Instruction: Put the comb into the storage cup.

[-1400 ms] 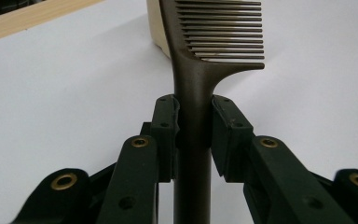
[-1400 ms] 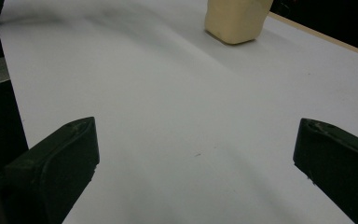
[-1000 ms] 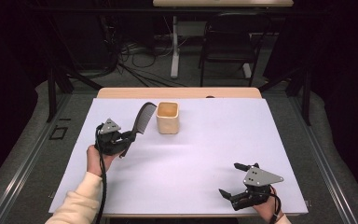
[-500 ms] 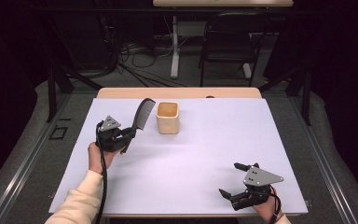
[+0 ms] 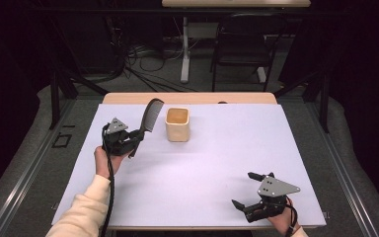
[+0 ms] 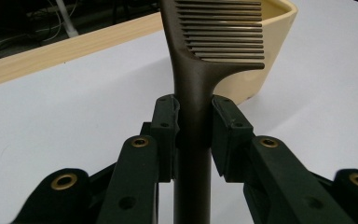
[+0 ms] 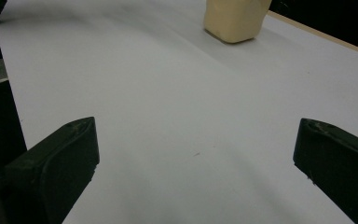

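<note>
Comb [image 5: 149,117] sits clamped by its handle in the left tool [image 5: 134,139], lifted and tilted just left of the cup [image 5: 177,124]. Picking up looks done; dropping it into the cup remains. Right tool [image 5: 250,192] rests open, near right on the table [image 5: 217,163].

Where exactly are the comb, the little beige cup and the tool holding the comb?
comb [image 5: 150,114], high view, on its toothed head.
beige cup [image 5: 177,131], high view, on its front wall.
left gripper [image 6: 193,135], left gripper view, between the fingers clamping the comb's handle.
</note>
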Motion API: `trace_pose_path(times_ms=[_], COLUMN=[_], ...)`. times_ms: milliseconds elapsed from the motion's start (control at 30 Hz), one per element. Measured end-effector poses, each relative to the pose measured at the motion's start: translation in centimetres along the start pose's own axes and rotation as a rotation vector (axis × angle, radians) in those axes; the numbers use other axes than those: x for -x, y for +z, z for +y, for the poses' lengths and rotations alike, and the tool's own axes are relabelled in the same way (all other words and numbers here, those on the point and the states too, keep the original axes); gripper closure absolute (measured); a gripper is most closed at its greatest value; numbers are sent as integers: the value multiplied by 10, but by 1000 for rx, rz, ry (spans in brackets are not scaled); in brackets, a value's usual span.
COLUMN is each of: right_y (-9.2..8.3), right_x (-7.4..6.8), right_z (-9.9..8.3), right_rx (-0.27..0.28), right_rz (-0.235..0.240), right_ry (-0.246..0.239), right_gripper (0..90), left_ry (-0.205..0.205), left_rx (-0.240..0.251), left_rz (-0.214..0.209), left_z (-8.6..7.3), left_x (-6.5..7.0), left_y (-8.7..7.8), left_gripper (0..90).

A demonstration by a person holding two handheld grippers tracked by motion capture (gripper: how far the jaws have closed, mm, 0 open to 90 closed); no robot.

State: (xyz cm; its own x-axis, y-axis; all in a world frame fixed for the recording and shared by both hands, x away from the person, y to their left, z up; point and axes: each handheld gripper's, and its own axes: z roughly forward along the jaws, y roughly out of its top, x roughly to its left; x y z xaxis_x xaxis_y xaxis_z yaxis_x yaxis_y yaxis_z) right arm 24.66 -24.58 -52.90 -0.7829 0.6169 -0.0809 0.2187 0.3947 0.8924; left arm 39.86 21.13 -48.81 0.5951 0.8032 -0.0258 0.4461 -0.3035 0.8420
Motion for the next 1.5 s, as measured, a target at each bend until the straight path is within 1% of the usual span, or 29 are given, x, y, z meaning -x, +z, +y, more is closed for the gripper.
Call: trace_pose_path(times_ms=[400, 500, 633, 1133, 1300, 1367, 1500], right_y=[0, 0, 0, 0, 0, 0, 0], right_x=[0, 0, 0, 0, 0, 0, 0], right_z=[0, 0, 0, 0, 0, 0, 0], right_rx=[2, 2, 2, 3, 4, 4, 4], right_rz=[1, 1, 1, 0, 0, 1, 1], right_ry=[1, 0, 0, 1, 2, 2, 2], right_gripper=[0, 0, 0, 0, 0, 0, 0], left_ry=[15, 26, 30, 30, 26, 15, 17], left_rx=[7, 4, 2, 11, 18, 26, 29], left_rz=[7, 8, 9, 6, 7, 8, 11], left_z=[15, 17, 20, 32, 37, 39, 42], left_x=[0, 1, 2, 2, 0, 0, 0], left_y=[5, 7, 9, 17, 18, 18, 19], left_gripper=[724, 724, 724, 724, 724, 724, 724])
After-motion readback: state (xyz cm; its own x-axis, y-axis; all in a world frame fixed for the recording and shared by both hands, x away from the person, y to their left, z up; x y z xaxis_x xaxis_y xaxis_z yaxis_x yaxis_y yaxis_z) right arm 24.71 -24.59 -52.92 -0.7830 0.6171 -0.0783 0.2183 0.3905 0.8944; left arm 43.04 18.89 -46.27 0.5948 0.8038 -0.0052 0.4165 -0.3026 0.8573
